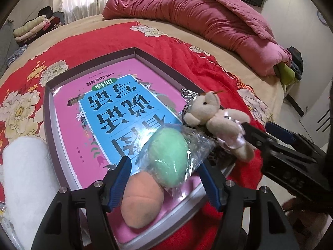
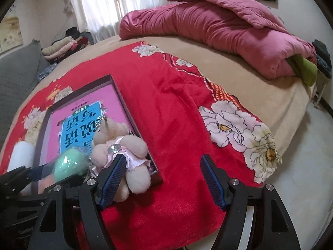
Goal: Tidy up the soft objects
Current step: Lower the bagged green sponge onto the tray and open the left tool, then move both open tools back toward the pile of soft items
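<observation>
A shallow box (image 1: 49, 112) with a pink and blue book (image 1: 116, 108) in it lies on the red blanket. A green sponge in a clear wrapper (image 1: 168, 156) and an orange sponge (image 1: 141, 200) lie on the book between the open fingers of my left gripper (image 1: 166, 179). A small beige teddy bear (image 1: 216, 116) lies across the box's right rim; it also shows in the right wrist view (image 2: 122, 145). My right gripper (image 2: 164, 179) is open, its left finger (image 2: 113, 179) against the bear. The green sponge (image 2: 68, 164) shows there too.
A rolled white towel (image 1: 27, 183) lies left of the box. A folded pink quilt (image 1: 208, 18) sits at the far side of the bed. Folded clothes (image 1: 35, 29) are stacked at the back left. The bed's edge and the floor (image 2: 301, 166) are to the right.
</observation>
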The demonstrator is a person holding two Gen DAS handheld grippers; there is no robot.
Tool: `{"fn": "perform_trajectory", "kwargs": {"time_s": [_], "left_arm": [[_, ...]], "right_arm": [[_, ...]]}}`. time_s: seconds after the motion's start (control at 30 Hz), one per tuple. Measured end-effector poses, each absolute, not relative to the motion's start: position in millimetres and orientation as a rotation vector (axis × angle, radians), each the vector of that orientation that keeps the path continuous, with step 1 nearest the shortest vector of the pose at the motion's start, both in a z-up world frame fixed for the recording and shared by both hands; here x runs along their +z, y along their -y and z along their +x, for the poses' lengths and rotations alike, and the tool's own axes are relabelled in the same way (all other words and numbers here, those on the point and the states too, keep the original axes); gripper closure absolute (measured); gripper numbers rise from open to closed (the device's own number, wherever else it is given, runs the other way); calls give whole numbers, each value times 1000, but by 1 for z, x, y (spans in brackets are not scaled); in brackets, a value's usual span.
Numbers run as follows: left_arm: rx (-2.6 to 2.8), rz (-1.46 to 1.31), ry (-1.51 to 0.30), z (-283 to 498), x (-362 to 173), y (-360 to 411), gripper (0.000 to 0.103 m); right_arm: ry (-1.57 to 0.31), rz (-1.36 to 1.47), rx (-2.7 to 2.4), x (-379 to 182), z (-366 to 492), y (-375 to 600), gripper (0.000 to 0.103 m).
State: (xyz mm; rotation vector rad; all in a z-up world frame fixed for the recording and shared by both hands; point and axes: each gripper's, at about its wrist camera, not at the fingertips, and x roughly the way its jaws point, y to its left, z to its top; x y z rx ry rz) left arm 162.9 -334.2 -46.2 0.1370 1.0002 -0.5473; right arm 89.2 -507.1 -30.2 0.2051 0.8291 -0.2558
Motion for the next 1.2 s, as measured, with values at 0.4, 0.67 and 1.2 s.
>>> {"fn": "perform_trajectory", "kwargs": {"time_s": [0.4, 0.67, 1.2], "left_arm": [[-548, 111, -975, 152, -36, 320, 37], [-545, 93, -978, 152, -36, 314, 37], [-515, 58, -922, 144, -9, 294, 37]], "right_arm": [[-863, 155, -271, -50, 116, 497, 27], [-819, 153, -269, -43, 111, 495, 26], [-715, 127, -217, -1, 89, 472, 26]]}}
